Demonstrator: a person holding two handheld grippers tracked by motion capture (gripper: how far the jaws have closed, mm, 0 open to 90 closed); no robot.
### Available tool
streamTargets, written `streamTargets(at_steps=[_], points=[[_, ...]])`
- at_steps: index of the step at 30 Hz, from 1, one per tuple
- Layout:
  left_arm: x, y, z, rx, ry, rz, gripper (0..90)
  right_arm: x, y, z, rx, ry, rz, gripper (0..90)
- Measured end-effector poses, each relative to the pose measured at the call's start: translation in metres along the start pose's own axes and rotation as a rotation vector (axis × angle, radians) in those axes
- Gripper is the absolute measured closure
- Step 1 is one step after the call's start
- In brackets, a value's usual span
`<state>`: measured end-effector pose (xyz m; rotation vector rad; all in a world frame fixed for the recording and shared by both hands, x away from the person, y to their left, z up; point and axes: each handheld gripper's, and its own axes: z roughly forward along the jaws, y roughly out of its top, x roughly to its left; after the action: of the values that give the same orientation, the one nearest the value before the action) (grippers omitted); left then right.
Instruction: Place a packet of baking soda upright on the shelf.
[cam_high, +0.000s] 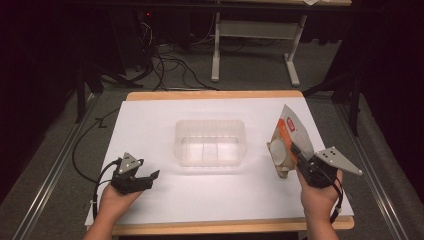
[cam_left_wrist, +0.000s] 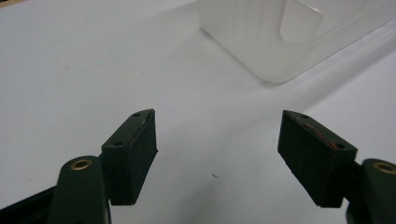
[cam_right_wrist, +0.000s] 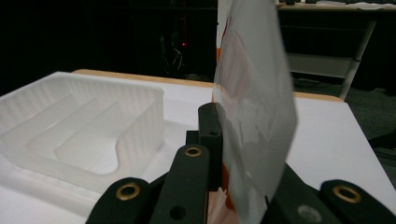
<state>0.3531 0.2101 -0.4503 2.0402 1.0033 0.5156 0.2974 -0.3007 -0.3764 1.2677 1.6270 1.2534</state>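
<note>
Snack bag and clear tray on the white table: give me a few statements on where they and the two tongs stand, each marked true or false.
1. The right tongs are shut on the snack bag. True.
2. The snack bag lies inside the clear tray. False: it is held to the right of the tray, outside it.
3. The left tongs are open with nothing between them. True.
4. The clear tray holds several packets. False: its compartments look empty.
5. The left tongs grip the tray's rim. False: they are apart from the tray, over the white table.
</note>
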Motion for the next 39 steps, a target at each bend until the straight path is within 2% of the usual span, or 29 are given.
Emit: streamTargets(at_steps=[5, 11, 21, 29, 39], points=[[0.001, 0.0, 0.001, 0.003, 0.0, -0.001, 28.6, 0.005, 0.009, 0.005, -0.003, 0.003, -0.021, 90.0], [0.002, 0.0, -0.001, -0.005, 0.001, 0.0, 28.6, 0.011, 0.023, 0.009, -0.027, 0.018, -0.006, 90.0], [0.004, 0.0, -0.003, -0.012, 0.003, -0.008, 28.4, 0.026, 0.05, 0.014, -0.06, 0.046, -0.027, 90.0], [0.004, 0.0, -0.003, -0.015, -0.001, -0.01, 28.4, 0.049, 0.077, 0.019, -0.098, 0.1, -0.045, 90.0], [0.004, 0.0, -0.004, -0.023, 0.001, -0.007, 28.4, 0.08, 0.091, 0.04, -0.108, 0.153, -0.059, 90.0]])
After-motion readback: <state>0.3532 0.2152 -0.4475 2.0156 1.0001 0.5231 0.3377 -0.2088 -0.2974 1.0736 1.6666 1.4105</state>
